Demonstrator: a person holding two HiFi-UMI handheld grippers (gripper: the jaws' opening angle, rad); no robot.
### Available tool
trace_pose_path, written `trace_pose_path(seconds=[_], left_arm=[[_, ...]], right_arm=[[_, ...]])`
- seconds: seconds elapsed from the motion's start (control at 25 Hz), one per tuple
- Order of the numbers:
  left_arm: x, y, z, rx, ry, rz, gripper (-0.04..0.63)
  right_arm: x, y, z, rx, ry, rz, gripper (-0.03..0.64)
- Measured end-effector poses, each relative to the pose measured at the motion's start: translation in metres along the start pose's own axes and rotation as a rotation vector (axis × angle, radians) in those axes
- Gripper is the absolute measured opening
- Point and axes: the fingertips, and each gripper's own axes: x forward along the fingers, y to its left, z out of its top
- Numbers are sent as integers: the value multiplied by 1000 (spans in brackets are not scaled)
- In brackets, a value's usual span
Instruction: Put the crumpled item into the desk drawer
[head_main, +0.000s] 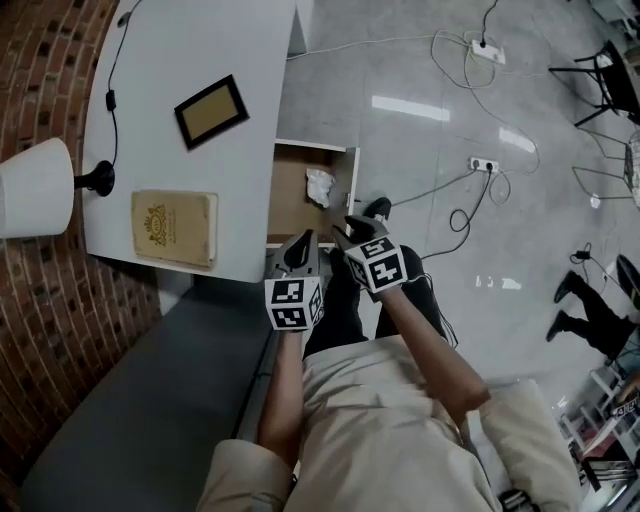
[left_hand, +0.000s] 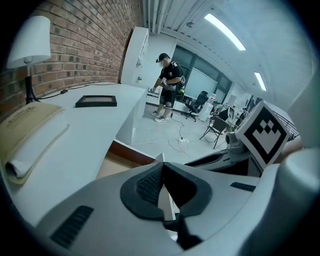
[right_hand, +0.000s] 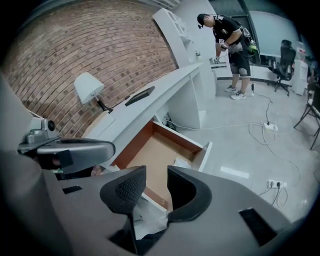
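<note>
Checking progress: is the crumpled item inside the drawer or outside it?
Inside: the crumpled item lies on the floor of the open drawer, near its front panel.

- One desk (head_main: 190, 50), white.
- One drawer (head_main: 312, 146), pulled open.
- One crumpled item (head_main: 320, 186), white, inside that drawer.
- One lamp (head_main: 35, 187).
- One picture frame (head_main: 211, 111).
- One book (head_main: 175, 228), tan.
- Two grippers: left gripper (head_main: 298, 248), right gripper (head_main: 350, 226).
- Two marker cubes, one per gripper: left cube (head_main: 293, 303), right cube (head_main: 378, 265).
- Two power strips on the floor: near power strip (head_main: 483, 163), far power strip (head_main: 487, 47).
- Two ceiling lights in the left gripper view: long ceiling light (left_hand: 225, 31), short ceiling light (left_hand: 260, 80).
- One standing person (left_hand: 168, 85), far off.
- One pair of legs (head_main: 585, 300) at the head view's right edge; cannot tell whether the same person.
- One grey couch (head_main: 150, 400) beside the desk.
</note>
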Motion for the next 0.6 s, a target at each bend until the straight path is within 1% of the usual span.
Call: trace_pose_path(seconds=[0.16,0.36,0.48,0.6], left_arm=[[-28,0,15,-29,-22,20,17],[-58,-4,27,-66,-64,46,17],[-71,-6,32,-69,-85,66,17],[-83,-10,40,-92,-125,99,17]], right_arm=[[-27,16,5,-31,-20,5,156],[-45,38,4,-81,-28,27,156],[-54,47,10,-154,-33,50,156],[-69,49,14,-217,-30,65,156]])
